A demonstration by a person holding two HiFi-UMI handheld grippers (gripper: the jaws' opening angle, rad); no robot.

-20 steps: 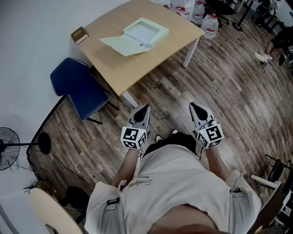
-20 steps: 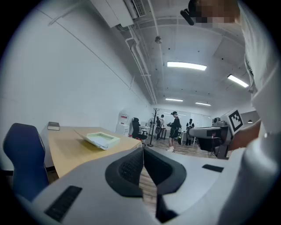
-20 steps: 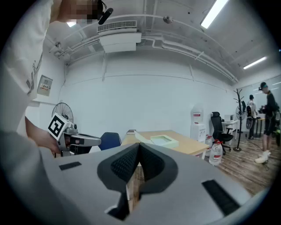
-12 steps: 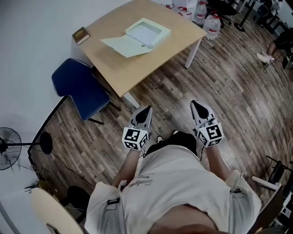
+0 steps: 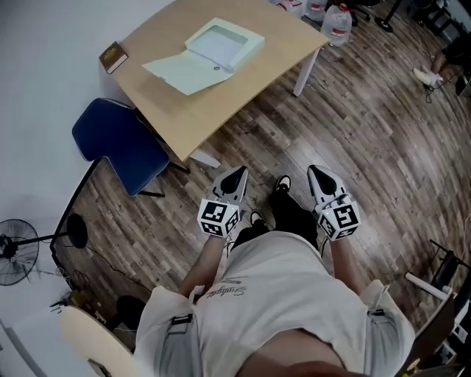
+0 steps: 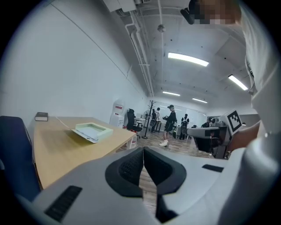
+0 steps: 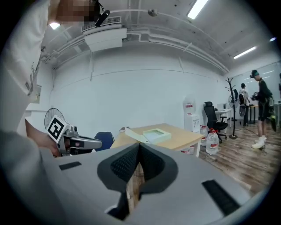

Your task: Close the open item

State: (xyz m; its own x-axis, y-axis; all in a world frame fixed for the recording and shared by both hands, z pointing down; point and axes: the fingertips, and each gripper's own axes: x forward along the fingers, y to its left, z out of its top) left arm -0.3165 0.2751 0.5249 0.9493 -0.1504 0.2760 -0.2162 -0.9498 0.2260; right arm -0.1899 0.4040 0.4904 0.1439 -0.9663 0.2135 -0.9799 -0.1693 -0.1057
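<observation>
A pale green box (image 5: 224, 42) lies open on the wooden table (image 5: 257, 70), its lid (image 5: 180, 72) folded flat toward the near left. It also shows small in the left gripper view as the box (image 6: 92, 131) and in the right gripper view as the box (image 7: 156, 134). My left gripper (image 5: 238, 174) and right gripper (image 5: 315, 173) are held in front of the person's waist, well short of the table, both shut with nothing between the jaws.
A blue chair (image 5: 118, 143) stands at the table's near left corner. A small brown book (image 5: 112, 56) lies at the table's left end. Water bottles (image 5: 335, 18) sit on the floor beyond the table. A fan (image 5: 15, 250) stands at the left wall. People stand far off (image 6: 169, 123).
The table and box have shifted up and left in the head view as the person steps forward; one foot now shows ahead. Both grippers stay shut, held at the same height.
</observation>
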